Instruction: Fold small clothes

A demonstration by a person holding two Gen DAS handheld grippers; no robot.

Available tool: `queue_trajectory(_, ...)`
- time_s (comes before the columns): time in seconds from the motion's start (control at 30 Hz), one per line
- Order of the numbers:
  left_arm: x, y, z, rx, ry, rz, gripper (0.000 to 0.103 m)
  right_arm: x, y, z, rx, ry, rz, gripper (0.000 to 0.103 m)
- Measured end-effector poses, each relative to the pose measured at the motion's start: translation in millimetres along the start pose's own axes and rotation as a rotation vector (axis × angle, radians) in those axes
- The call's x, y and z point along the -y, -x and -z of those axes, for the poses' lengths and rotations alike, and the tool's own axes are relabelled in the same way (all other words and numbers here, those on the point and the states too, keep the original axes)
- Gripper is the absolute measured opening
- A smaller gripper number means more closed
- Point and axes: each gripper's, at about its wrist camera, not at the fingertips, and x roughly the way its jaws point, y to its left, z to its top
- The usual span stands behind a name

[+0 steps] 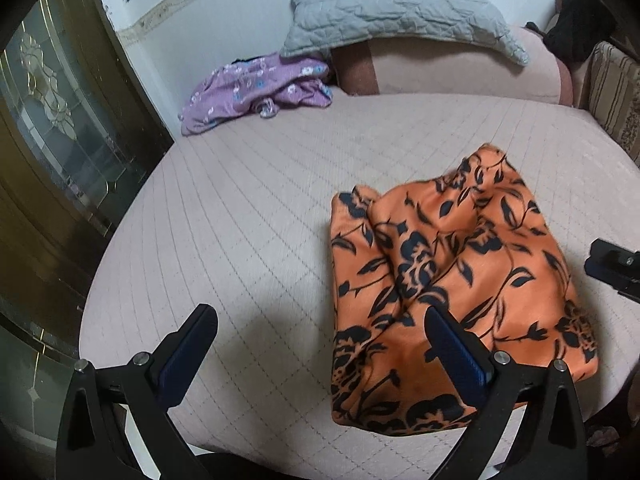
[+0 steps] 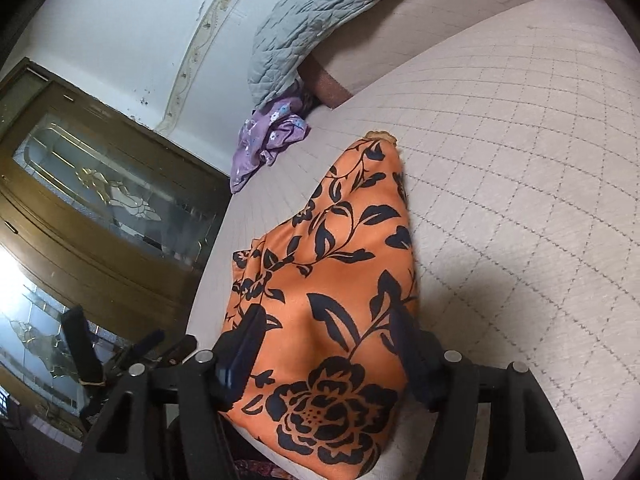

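item: orange floral garment, bunched near the bed's front edge; your left claw spread empty, right claw spread astride it, unpinched; risk: closing now grabs stacked layers, dragging the fold crooked.

Quilted pale pink bed with stitched grid. Orange garment with black flowers rumpled near front edge; purple floral garment bunched at far side, beside grey pillow.
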Motion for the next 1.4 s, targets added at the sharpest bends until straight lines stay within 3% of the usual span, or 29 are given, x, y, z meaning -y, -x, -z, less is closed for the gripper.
queue_trajectory(0.43, 10.9, 16.3, -6.3, 0.033, -0.024, -0.003, 0.103, 0.9, 7.4, 0.2, 0.012, 0.013, -0.002, 0.068)
queue_trajectory(1.4, 20.0, 4.3, -5.8, -0.002, -0.058, -0.014, 0.103, 3.7, 8.4, 1.0, 0.011, 0.000, -0.011, 0.068)
